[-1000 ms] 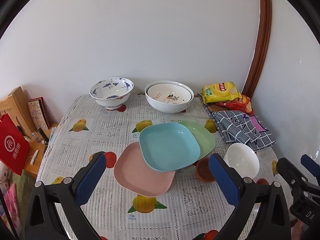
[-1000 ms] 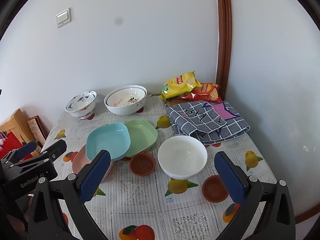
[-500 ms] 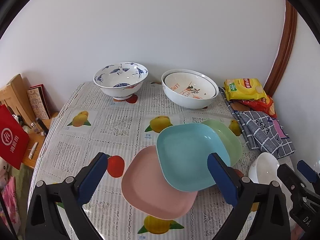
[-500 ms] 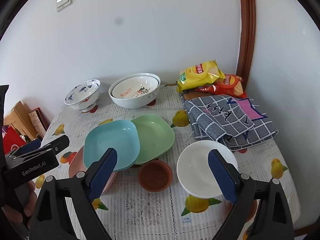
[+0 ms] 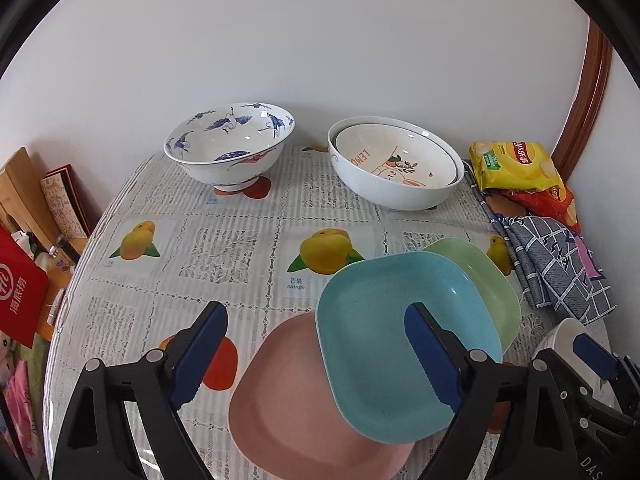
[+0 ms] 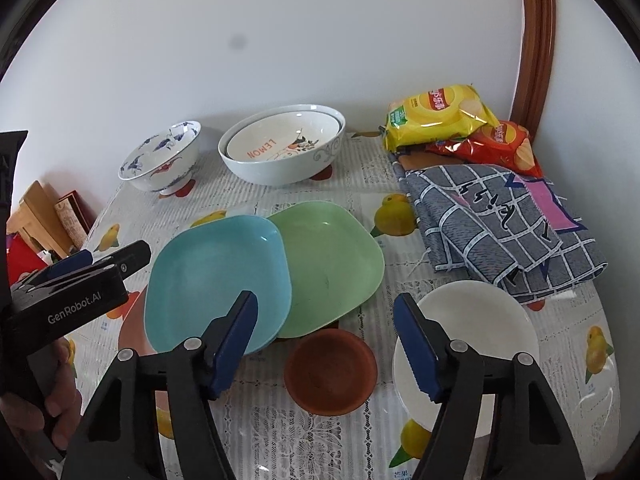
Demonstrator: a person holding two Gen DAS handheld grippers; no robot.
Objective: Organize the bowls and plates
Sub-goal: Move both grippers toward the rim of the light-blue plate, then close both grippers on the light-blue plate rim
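Now both my claws are lower and closer to the dishes than a moment ago — the plates look much bigger in both views. My left claw (image 5: 316, 356) is closing a bit, but it is still wide and holds nothing. The blue plate (image 5: 400, 340) and the pink plate (image 5: 292, 408) sit under it, with no pad touching them. My right claw (image 6: 324, 344) is closing faster, and it holds nothing too. The little brown dish (image 6: 330, 372) lies in the gap between its pads, down on the table (image 6: 304, 440), and the white bowl (image 6: 476, 344) is just beside the right pad.

I think this means I am about to pick something up. No stacking looks done yet, so the job is near its start.

The three plates are in a messy pile. Blue lies on top, tipped, over the edge of the pink one and the edge of the green plate (image 6: 332, 268). So the near blue rim sticks up and is easy to pinch. The pink rim lies flat, which I think is harder.

At the back, near the wall, are the bird bowl (image 5: 230, 144) and the lemon bowl (image 5: 396, 164) — that one sits inside a bigger bowl. Between them and the plates the table has lots of open room for moving things.

On the right it is tight — a cloth (image 6: 508, 228) and chip bags (image 6: 440, 116) fill that side. My two claws are close together, so they could bump.
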